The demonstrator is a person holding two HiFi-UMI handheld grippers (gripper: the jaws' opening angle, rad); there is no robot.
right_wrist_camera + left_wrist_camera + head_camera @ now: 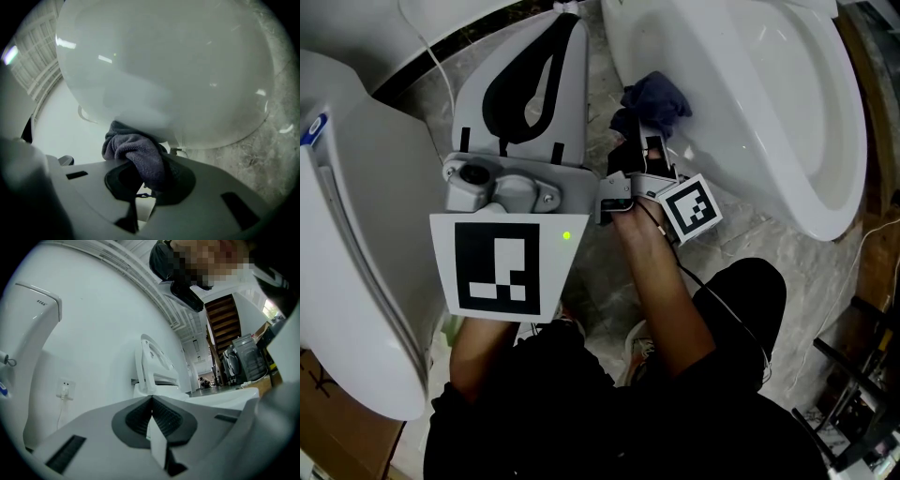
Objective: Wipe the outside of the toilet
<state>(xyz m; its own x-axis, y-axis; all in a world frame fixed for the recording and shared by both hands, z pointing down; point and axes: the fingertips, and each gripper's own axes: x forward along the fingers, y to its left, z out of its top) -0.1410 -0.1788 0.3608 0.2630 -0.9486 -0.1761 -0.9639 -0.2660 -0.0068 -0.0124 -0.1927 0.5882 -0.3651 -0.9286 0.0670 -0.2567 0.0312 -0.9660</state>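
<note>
A bunched dark blue cloth (654, 98) lies pressed against the glossy white toilet's (787, 122) curved outer wall

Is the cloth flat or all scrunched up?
Scrunched up: the dark cloth bulges in folds from the right gripper, against the toilet.

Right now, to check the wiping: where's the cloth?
Head view, upper centre: the cloth, held by the right gripper, lies against the outside of the toilet.
</note>
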